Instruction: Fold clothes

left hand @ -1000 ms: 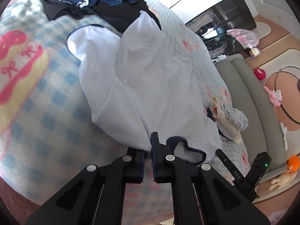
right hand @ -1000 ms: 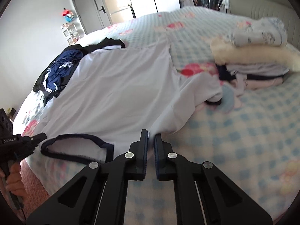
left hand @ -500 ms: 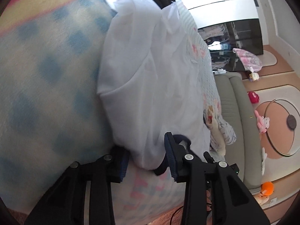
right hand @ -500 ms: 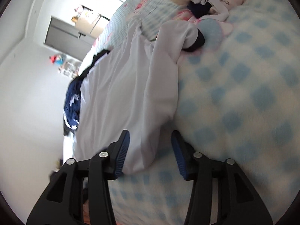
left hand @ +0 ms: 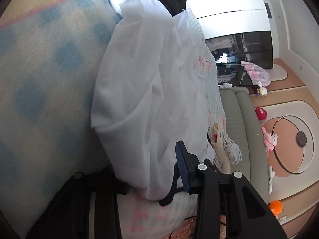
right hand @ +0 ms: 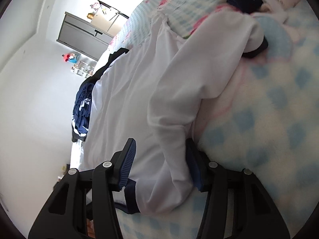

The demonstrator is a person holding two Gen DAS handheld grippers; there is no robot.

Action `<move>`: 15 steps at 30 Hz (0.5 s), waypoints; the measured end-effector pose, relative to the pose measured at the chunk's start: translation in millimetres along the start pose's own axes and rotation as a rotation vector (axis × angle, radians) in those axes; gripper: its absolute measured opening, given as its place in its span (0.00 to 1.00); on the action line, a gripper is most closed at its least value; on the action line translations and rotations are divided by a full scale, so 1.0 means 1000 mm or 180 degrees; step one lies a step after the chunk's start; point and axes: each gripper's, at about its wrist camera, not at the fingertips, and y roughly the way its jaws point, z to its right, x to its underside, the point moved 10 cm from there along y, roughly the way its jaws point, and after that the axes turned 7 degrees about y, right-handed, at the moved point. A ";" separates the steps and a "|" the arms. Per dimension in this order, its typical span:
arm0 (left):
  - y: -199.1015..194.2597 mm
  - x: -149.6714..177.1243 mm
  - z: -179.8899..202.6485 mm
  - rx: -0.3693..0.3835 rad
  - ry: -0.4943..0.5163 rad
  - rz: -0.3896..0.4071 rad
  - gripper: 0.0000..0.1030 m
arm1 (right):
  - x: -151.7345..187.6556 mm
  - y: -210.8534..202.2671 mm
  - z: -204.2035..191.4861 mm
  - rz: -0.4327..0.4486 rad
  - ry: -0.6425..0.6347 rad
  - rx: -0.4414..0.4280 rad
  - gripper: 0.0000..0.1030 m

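On the bed [left hand: 39, 99], your 2 grippers, left gripper [left hand: 151, 171] and right gripper [right hand: 159, 163], are standing part-open, jaws just widened, straddling 1 white shirt [right hand: 139, 99] unpinched; only the right view is showing its sleeve cuff [right hand: 257, 49].

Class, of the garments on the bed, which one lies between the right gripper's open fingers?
The white shirt with navy trim, spread flat; the dark clothes are heaped beyond it.

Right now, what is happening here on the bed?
A person is folding a white shirt with dark trim on a checked blanket, one gripper in each hand. Both grippers have just been opening. The left gripper and the right gripper each stand open around a bunched edge of the shirt, not clamped on it. More clothes wait further back.
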 end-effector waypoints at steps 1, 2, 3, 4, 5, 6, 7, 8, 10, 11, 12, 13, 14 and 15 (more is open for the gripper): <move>0.004 -0.005 0.004 0.0009 0.0039 0.0030 0.38 | -0.001 0.004 0.000 -0.0019 0.0029 0.0003 0.56; 0.009 -0.009 0.009 0.0019 0.0077 0.0059 0.38 | -0.002 0.007 0.000 -0.0037 0.0057 0.0006 0.60; 0.015 -0.011 0.015 -0.0003 0.0181 0.0073 0.38 | -0.004 0.011 -0.001 -0.0054 0.0077 0.0028 0.63; 0.021 -0.011 0.016 -0.0069 0.0234 0.0048 0.38 | -0.005 0.016 -0.004 -0.0079 0.0078 0.0045 0.71; 0.024 -0.011 0.016 -0.0101 0.0231 0.0041 0.36 | -0.005 0.021 -0.007 -0.0112 0.0044 0.0063 0.77; 0.027 -0.010 0.014 -0.0127 0.0221 0.0037 0.35 | -0.004 0.023 -0.009 -0.0105 -0.0016 0.0123 0.77; 0.026 -0.009 0.013 -0.0175 0.0262 0.0041 0.31 | -0.004 0.025 -0.009 -0.0085 -0.0081 0.0194 0.74; 0.024 -0.008 0.012 -0.0225 0.0309 0.0047 0.27 | -0.002 0.024 -0.011 -0.0044 -0.0158 0.0239 0.56; 0.019 -0.009 0.008 -0.0351 0.0436 0.0037 0.09 | 0.000 0.018 -0.009 0.0028 -0.0277 0.0290 0.30; 0.016 -0.009 0.007 -0.0378 0.0485 0.0034 0.07 | -0.001 0.015 -0.004 0.0063 -0.0253 0.0292 0.19; 0.011 -0.010 0.009 -0.0398 0.0534 0.0057 0.05 | -0.002 0.011 0.002 0.0097 -0.0206 0.0288 0.14; 0.007 -0.012 0.011 -0.0418 0.0583 0.0083 0.04 | -0.003 0.006 0.005 0.0126 -0.0126 0.0242 0.11; 0.003 -0.013 0.017 -0.0441 0.0684 0.0116 0.04 | -0.005 -0.001 0.006 0.0156 -0.0058 0.0167 0.10; 0.003 -0.014 0.019 -0.0399 0.0736 0.0105 0.04 | -0.007 -0.008 0.004 0.0190 -0.0013 0.0070 0.10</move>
